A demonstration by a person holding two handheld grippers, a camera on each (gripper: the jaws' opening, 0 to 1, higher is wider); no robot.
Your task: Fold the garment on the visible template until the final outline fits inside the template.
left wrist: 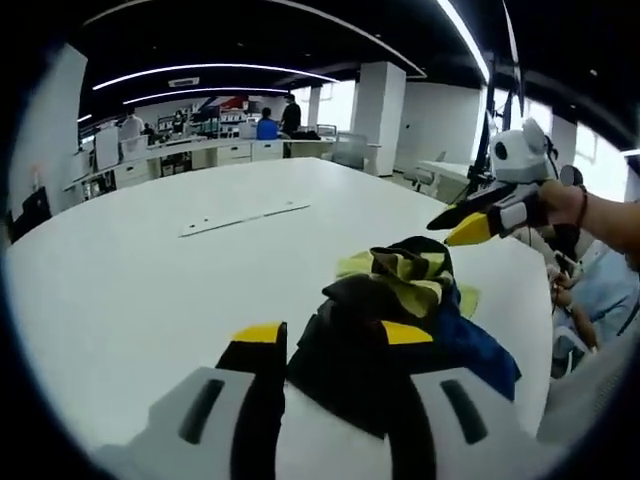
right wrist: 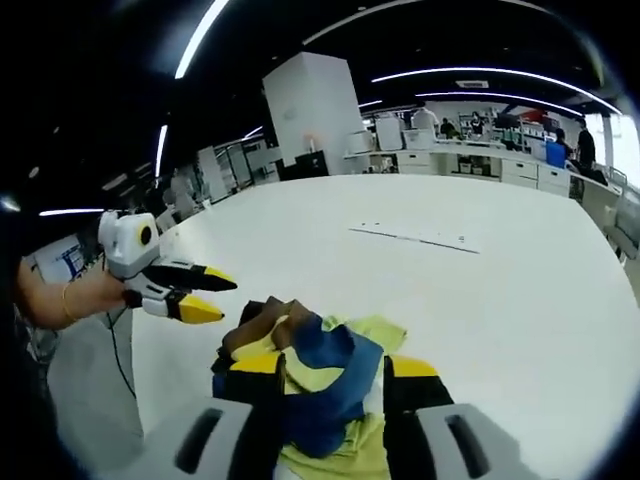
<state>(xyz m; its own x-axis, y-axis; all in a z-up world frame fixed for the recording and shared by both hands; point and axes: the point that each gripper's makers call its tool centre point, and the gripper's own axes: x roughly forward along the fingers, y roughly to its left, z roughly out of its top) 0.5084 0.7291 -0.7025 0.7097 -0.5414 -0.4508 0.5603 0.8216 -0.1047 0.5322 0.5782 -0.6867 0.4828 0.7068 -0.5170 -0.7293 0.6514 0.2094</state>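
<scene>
1. The left gripper (left wrist: 335, 340) rises from the bottom edge, its yellow-tipped jaws apart with dark cloth between them.
2. The garment (left wrist: 400, 310), black, yellow and blue, lies bunched on the white table (left wrist: 150, 260).
3. The right gripper (left wrist: 478, 222), held by a hand (left wrist: 560, 205), hovers above the garment's far side.

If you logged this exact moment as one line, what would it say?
stage: garment bunched on white table, unfolded | left gripper: open, jaws around cloth | right gripper: open, jaws around cloth
</scene>
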